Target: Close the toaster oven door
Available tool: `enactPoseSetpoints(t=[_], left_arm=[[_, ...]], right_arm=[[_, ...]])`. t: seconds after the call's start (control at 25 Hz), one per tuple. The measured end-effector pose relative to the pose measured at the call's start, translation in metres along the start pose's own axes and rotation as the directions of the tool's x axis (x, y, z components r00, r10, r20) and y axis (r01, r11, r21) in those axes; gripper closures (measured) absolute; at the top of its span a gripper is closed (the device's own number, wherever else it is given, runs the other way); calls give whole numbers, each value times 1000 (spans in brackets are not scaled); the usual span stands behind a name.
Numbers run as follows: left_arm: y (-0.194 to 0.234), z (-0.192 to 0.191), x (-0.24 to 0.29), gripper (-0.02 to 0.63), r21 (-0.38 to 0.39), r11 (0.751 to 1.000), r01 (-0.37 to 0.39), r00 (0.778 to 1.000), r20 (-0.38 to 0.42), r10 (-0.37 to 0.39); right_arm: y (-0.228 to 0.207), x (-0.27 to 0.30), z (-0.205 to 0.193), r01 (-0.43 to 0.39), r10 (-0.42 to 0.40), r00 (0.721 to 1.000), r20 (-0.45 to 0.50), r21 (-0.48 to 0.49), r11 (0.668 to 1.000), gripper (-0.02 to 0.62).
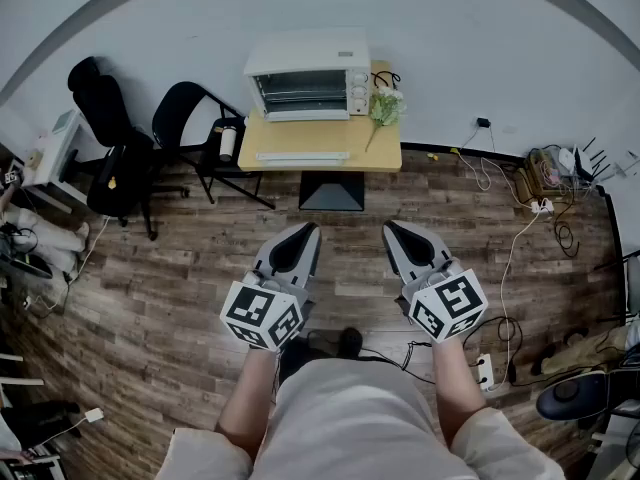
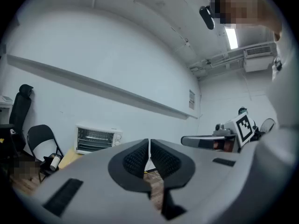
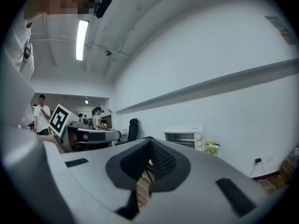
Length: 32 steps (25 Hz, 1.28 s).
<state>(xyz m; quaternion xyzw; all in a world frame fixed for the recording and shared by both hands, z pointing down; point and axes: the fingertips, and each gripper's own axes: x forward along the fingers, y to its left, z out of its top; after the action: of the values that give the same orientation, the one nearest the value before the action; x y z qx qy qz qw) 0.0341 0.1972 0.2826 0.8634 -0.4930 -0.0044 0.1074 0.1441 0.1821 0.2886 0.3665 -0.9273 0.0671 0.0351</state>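
While the boxy white toaster oven (image 1: 308, 73) sits on a pale wooden table (image 1: 290, 136) by the wall, well apart, the left gripper (image 1: 312, 229) and right gripper (image 1: 390, 227) hover over plank flooring (image 1: 180, 268), ribbed black pads pressed together, both empty.

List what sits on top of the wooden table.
A white toaster oven with its door dropped open, and a green bouquet beside it. Anything behind the oven is hidden.

A light wooden table (image 1: 380, 150) stands at twelve o'clock against the white wall (image 1: 480, 58), with a green leafy bunch (image 1: 386, 107) at its one o'clock corner. Two black chairs (image 1: 185, 108) sit at ten o'clock. Cables (image 1: 505, 173) trail over the plank floor (image 1: 150, 288) at two o'clock.
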Motion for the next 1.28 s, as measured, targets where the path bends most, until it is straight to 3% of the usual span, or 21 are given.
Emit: enactPoseSetpoints(t=[0.48,0.68,1.28], left_arm=[[-14,-11,1,591,1,1000,-8,1000,-14,8],[-17,-15,-1,591,3,1000,-17,999,-27,17],[1,-29,9,590,13,998,-59,996,-70,59]], right_arm=[[-9,-14,-11,14,-14,1000,-6,27,1000,597],[-5,-15,-14,-18,18,1000,3,37,999,597],[-12,-2,-26,15,-14,1000,-22,37,999,597]])
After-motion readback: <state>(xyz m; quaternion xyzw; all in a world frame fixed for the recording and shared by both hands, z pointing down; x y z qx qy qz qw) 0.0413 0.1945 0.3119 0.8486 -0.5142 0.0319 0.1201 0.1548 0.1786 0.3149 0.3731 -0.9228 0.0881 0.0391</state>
